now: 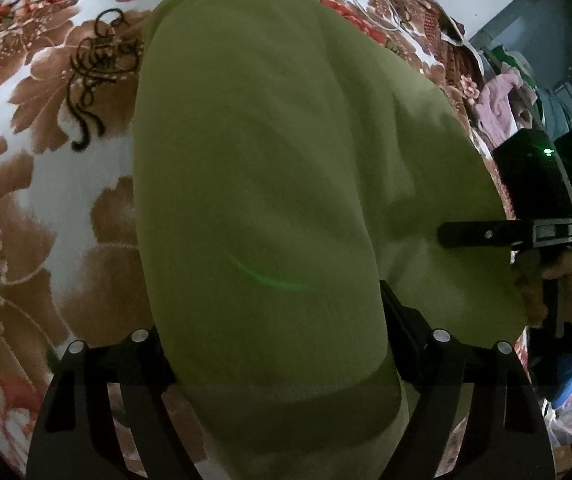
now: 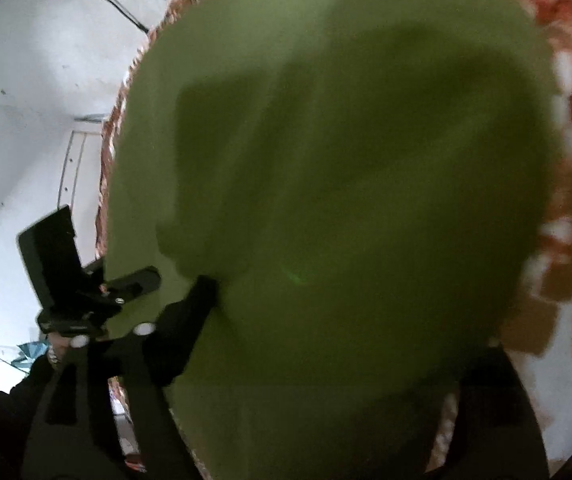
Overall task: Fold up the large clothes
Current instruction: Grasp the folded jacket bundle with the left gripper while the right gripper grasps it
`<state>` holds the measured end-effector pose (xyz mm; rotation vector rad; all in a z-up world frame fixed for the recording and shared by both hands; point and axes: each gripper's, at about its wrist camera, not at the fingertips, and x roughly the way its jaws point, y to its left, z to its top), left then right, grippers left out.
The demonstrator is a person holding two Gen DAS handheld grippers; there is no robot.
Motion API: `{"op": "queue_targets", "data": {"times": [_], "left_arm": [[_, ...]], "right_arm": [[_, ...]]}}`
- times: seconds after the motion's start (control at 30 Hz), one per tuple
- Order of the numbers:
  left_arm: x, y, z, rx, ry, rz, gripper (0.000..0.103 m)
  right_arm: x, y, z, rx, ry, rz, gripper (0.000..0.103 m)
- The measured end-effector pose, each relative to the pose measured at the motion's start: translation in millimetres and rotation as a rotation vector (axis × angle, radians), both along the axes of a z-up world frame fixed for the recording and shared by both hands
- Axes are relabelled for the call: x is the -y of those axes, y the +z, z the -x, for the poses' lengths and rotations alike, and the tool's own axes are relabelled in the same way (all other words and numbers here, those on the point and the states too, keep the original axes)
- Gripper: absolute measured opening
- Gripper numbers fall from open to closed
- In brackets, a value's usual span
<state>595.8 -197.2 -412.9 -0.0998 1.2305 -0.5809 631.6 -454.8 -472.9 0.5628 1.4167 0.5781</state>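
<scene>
A large olive-green garment (image 1: 253, 184) lies over a floral bedspread (image 1: 37, 128). It drapes over my left gripper (image 1: 281, 344), whose fingertips are hidden under the cloth; the jaws look closed on the fabric. In the right wrist view the same green garment (image 2: 346, 200) fills the frame and covers my right gripper (image 2: 326, 320), which also looks shut on it. The right gripper also shows in the left wrist view (image 1: 446, 234), gripping the garment's edge. The left gripper shows at the left of the right wrist view (image 2: 141, 280), on the cloth's edge.
The bedspread (image 2: 566, 240) is brown, red and white. A pile of pink and other clothes (image 1: 502, 104) sits at the far right past the bed. A white wall (image 2: 25, 120) with a cable stands beyond the bed's edge.
</scene>
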Motion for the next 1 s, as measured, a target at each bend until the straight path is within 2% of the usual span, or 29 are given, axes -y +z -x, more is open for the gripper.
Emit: {"op": "queue_targets", "data": {"times": [0.1,0.13,0.17,0.2,0.23,0.27,0.3,0.37,0.5,0.6,0.7,0.8,1.0], "left_arm": [[-1,-4,-2,0.006,-0.006,0.005,0.08],[-3,-5,-2,0.008,-0.01,0.006,0.08],[-2,-6,-2,0.009,-0.013,0.009,0.08],[-2,-8,-3,0.004,-0.017,0.022,0.076],[-5,-10,-4,-0.01,-0.011,0.041,0.074],[-5,-6,-1,-0.002,-0.013,0.043,0.066],[-3,0,1,0.014,-0.026,0.031,0.059],[-1,10,4,0.024,-0.022,0.035,0.052],[-11,-3,-2,-0.03,0.035,0.103,0.049],[-4,26,9,0.032,0.0,0.09,0.037],[-7,61,29,0.044,-0.018,0.133,0.036],[-10,94,63,0.069,-0.027,0.129,0.036],[-15,175,146,0.096,-0.052,0.14,0.036]], "right_arm": [[1,-7,-7,-0.01,-0.01,-0.041,0.079],[2,-8,-9,-0.013,-0.01,-0.049,0.071],[2,-7,-9,-0.011,-0.008,-0.066,0.054],[3,-4,-8,-0.01,-0.016,-0.08,0.05],[4,-1,-7,-0.01,-0.021,-0.089,0.041],[4,3,-5,-0.008,-0.025,-0.096,0.036],[4,9,-4,-0.005,-0.035,-0.104,0.034],[4,14,-2,0.007,-0.06,-0.109,0.031],[11,2,5,-0.014,-0.124,-0.132,0.03],[8,32,14,0.047,-0.124,-0.116,0.024],[12,65,35,0.081,-0.12,-0.144,0.02],[13,105,67,0.113,-0.103,-0.148,0.019],[4,187,164,0.13,-0.172,-0.204,0.019]]}}
